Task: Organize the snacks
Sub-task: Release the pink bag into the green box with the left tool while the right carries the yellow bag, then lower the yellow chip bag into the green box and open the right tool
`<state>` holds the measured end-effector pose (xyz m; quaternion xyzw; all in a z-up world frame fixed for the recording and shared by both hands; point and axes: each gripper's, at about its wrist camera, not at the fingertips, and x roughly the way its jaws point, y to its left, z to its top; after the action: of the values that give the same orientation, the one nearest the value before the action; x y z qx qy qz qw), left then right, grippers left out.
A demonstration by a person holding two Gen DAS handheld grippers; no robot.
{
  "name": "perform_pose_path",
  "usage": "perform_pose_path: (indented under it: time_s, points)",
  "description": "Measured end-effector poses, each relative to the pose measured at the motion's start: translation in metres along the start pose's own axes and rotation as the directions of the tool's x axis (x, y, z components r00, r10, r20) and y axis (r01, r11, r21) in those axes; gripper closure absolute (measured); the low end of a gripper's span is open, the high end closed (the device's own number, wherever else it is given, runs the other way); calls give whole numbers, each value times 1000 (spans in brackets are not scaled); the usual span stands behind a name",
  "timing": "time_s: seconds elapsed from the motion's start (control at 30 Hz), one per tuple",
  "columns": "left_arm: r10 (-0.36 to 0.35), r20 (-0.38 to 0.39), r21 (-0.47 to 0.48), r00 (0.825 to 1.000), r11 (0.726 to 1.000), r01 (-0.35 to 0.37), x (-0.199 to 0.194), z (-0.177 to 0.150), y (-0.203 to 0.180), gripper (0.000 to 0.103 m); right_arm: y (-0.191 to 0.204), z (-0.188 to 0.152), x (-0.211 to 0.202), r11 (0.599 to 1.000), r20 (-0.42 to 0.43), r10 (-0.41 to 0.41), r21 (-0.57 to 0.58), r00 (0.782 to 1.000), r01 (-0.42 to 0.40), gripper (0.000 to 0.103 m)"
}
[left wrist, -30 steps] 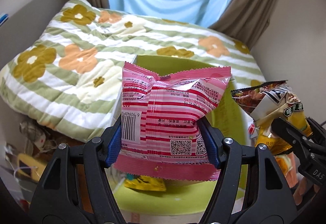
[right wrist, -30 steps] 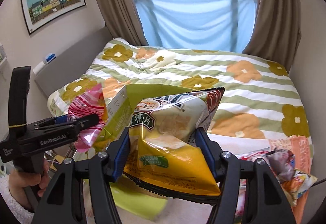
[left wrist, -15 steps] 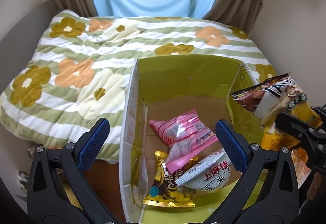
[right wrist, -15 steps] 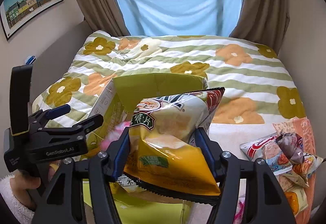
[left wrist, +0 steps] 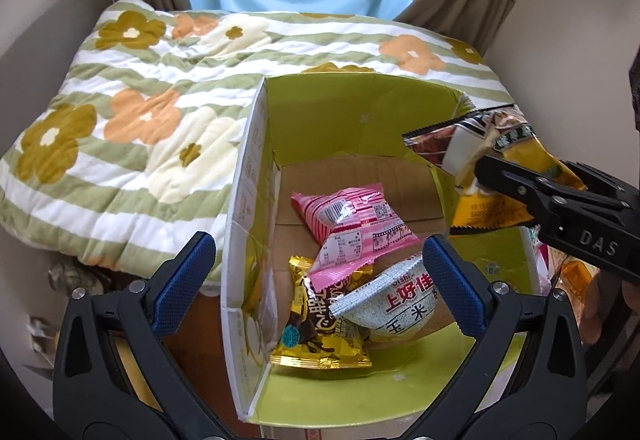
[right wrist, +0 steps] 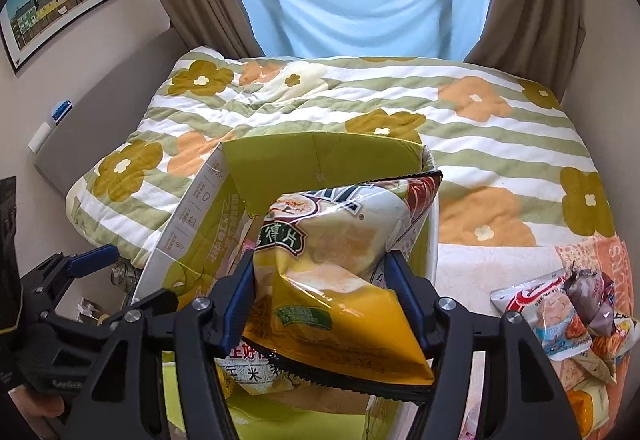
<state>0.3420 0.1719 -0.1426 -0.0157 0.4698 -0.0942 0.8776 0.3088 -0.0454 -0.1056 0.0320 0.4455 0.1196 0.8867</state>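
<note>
In the left view the left gripper (left wrist: 320, 276) gapes wide and empty over the box (left wrist: 248, 200) holding a pink packet (left wrist: 352, 224), while in the right view the right gripper (right wrist: 320, 300) clamps a yellow chip bag (right wrist: 340, 272) at the box's 3 o'clock rim.

The left gripper (left wrist: 320, 282) is held with its blue-padded fingers (left wrist: 185, 282) spread wide and nothing between them. The right gripper (right wrist: 326, 304) is held level, its fingers (right wrist: 239, 298) pressed in from both sides on a bag (right wrist: 340, 280).
</note>
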Motion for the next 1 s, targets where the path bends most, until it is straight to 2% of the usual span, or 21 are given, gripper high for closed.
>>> perform_pose_path:
  time_s: [0.17,0.2,0.23,0.3,0.4,0.6,0.8,1.0]
  points:
    - [15,-3,7,1000,1000,-15,-4,-2,-1,0,3,5,10,999,14,5,-32,1000,-5,38]
    - [16,-4,7,1000,1000,-16,-4,-3,-1,0,3,5,11,999,21,1,-35,1000,0,29]
    - [18,-4,6,1000,1000,-18,-5,-4,-1,0,3,5,11,999,34,-2,-39,999,3,14]
    - [21,-3,5,1000,1000,-21,-7,-5,-2,0,4,4,8,999,57,-2,-42,998,4,1]
    - [20,-4,1,1000,1000,-20,-9,-7,-2,0,5,0,0,998,79,26,-52,997,-22,1]
    - [19,-8,-9,1000,1000,-19,-13,-12,-1,0,7,-8,-5,998,67,21,-64,998,-17,1]
    - [8,19,-2,1000,1000,-8,-24,-18,-1,0,8,-16,-17,999,66,20,-47,998,-17,1]
    - [-35,53,17,998,999,35,-38,-23,-7,0,11,-24,-36,1000,94,-11,-27,996,14,1]
